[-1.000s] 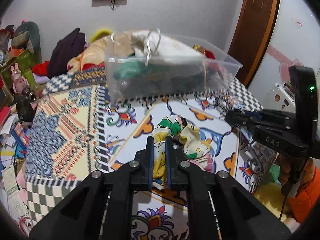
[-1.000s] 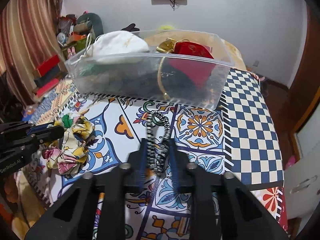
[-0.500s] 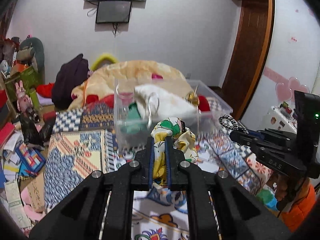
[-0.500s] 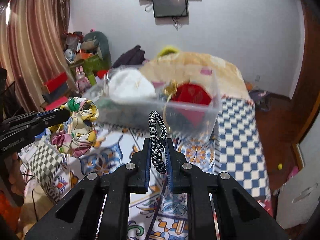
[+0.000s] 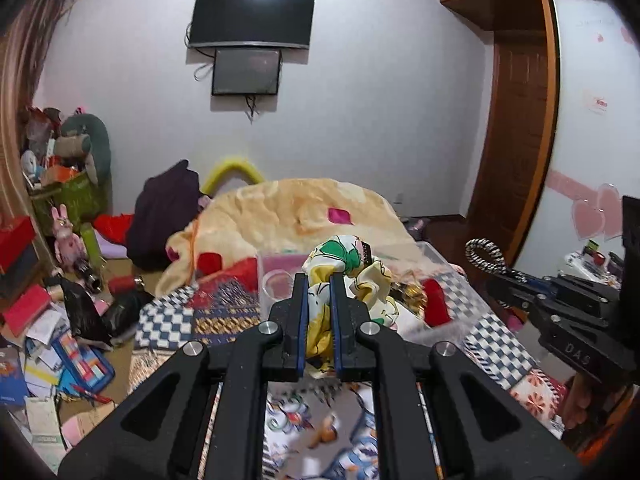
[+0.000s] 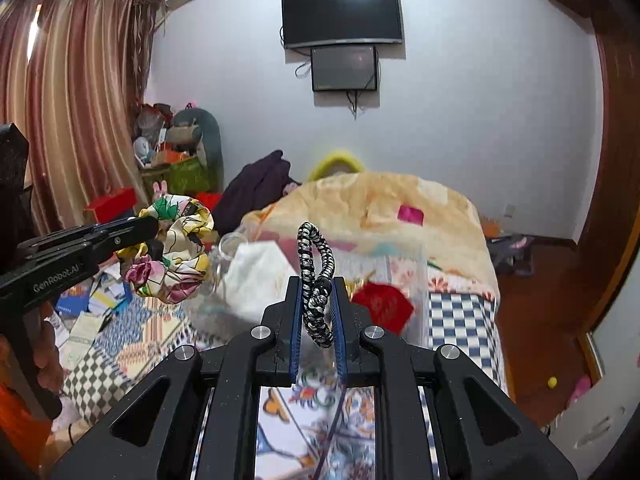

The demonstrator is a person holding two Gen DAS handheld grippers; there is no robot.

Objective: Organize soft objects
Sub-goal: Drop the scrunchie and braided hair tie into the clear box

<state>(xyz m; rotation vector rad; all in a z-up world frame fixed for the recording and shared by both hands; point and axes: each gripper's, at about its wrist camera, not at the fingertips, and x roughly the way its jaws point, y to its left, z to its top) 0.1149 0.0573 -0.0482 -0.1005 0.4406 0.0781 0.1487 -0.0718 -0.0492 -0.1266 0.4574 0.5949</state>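
Observation:
My left gripper point(image 5: 319, 280) is shut on a floral scrunchie point(image 5: 347, 268), yellow, green and white, held up in the air above the bed; it also shows in the right wrist view point(image 6: 176, 248). My right gripper point(image 6: 316, 284) is shut on a black-and-white braided hair tie point(image 6: 316, 272), also lifted; it shows at the right of the left wrist view point(image 5: 486, 254). A clear plastic bin point(image 6: 418, 280) with a white cloth point(image 6: 256, 276) and a red pouch point(image 6: 380, 306) stands on the bed ahead and below both grippers.
The bed has a patterned cover point(image 6: 460, 312) and an orange blanket point(image 5: 300, 208) behind the bin. Clutter of books, boxes and toys fills the floor at left point(image 5: 48, 320). A wooden door point(image 5: 516, 140) is at right, a TV point(image 5: 252, 16) on the wall.
Both grippers have risen from the bed surface, lifting the scrunchie and the hair tie well above the cover and toward the bin.

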